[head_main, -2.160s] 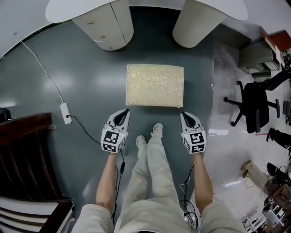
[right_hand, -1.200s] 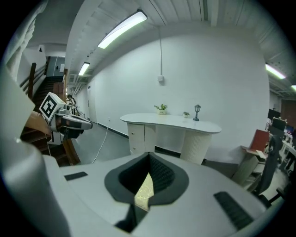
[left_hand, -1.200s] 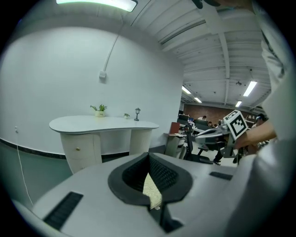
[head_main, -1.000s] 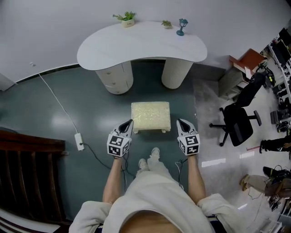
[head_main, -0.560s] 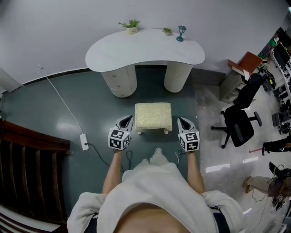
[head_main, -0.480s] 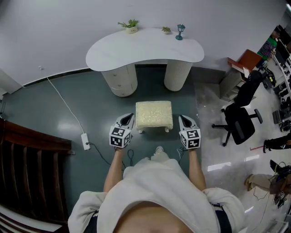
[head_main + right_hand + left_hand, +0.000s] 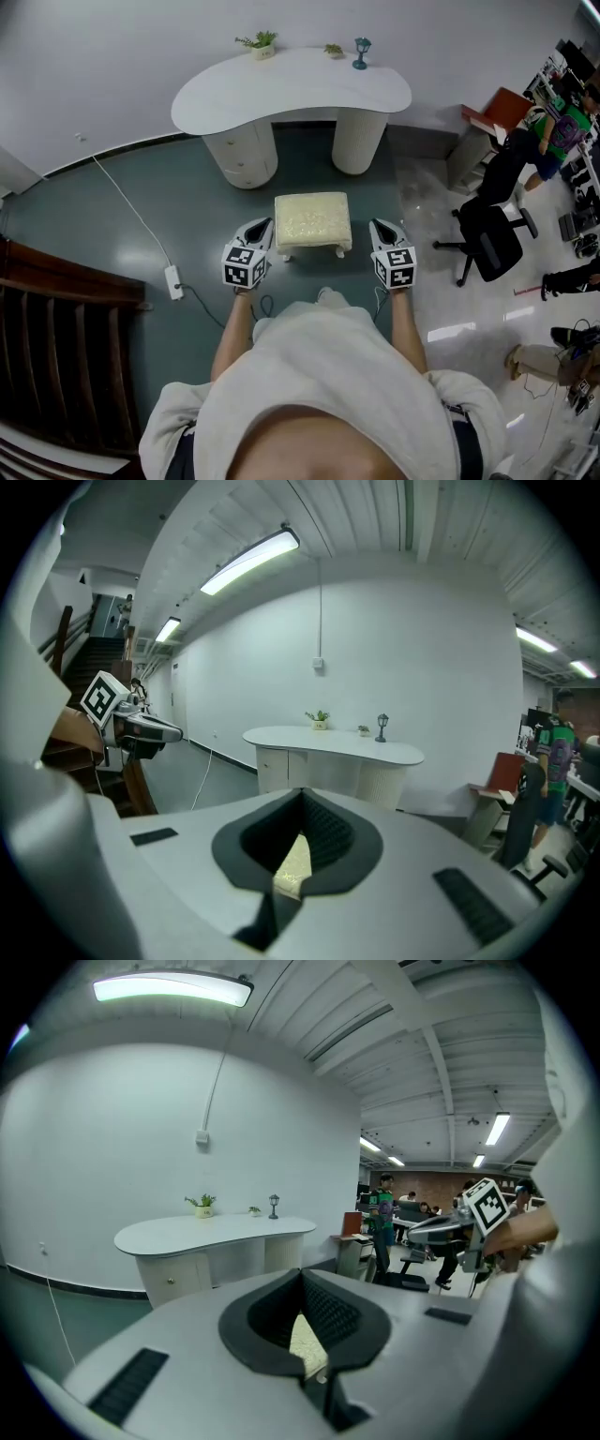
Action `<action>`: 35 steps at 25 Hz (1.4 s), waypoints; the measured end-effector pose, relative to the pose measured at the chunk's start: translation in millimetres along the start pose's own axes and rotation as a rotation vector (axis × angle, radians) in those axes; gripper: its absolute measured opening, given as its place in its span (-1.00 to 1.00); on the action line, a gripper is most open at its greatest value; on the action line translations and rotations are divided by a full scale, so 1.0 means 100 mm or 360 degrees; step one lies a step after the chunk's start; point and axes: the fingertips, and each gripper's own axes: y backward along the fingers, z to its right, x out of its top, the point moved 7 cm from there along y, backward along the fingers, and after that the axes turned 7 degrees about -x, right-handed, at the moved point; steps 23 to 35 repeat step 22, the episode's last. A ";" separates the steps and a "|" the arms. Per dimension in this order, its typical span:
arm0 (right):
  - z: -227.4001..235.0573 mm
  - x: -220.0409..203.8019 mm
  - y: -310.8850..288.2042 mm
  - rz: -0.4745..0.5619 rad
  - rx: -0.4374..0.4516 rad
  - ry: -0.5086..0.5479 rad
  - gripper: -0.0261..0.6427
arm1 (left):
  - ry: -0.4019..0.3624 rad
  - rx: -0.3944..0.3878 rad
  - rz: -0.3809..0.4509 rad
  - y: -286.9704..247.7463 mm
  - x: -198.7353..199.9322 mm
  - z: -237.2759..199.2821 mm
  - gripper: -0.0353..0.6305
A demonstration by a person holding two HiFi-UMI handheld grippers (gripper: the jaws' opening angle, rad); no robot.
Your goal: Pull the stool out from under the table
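The cream cushioned stool [image 7: 312, 223] stands on the dark green floor, out in front of the white kidney-shaped table [image 7: 291, 89]. My left gripper [image 7: 262, 226] hangs beside the stool's left edge and my right gripper [image 7: 377, 226] beside its right edge, both above it and apart from it. Both are shut with nothing held. In the left gripper view a sliver of the stool [image 7: 307, 1346] shows below the shut left gripper [image 7: 302, 1277], with the table [image 7: 211, 1234] beyond. The right gripper view shows the same: stool sliver [image 7: 293, 864], right gripper [image 7: 302, 797], table [image 7: 333, 742].
A power strip [image 7: 173, 280] with its white cable lies on the floor to the left. A black office chair [image 7: 492, 234] stands at the right and a dark wooden stair rail [image 7: 56, 347] at the lower left. A person in green [image 7: 561, 122] is at the far right.
The head view has risen well above the floor, so stool and table look smaller. The stool has stayed put; both grippers remain shut at its sides, held higher.
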 end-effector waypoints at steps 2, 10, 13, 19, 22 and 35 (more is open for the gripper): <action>-0.01 -0.01 0.01 -0.0002 -0.0003 0.0002 -0.93 | -0.0003 0.0004 0.0007 0.01 0.01 -0.01 -0.86; 0.01 -0.04 0.03 -0.0011 -0.0005 -0.0004 -0.93 | -0.0011 0.0009 0.0009 -0.01 0.01 -0.01 -0.86; -0.01 -0.05 0.02 -0.0017 -0.0003 -0.0006 -0.93 | -0.0011 0.0005 0.0010 0.00 -0.01 -0.02 -0.86; -0.05 -0.06 -0.01 -0.0022 0.0017 0.0001 -0.93 | -0.0021 0.0005 -0.0007 -0.01 -0.02 -0.01 -0.86; -0.09 -0.05 -0.03 -0.0021 0.0024 0.0004 -0.93 | -0.0018 -0.0002 0.0000 -0.01 -0.02 -0.03 -0.86; -0.09 -0.05 -0.03 -0.0021 0.0024 0.0004 -0.93 | -0.0018 -0.0002 0.0000 -0.01 -0.02 -0.03 -0.86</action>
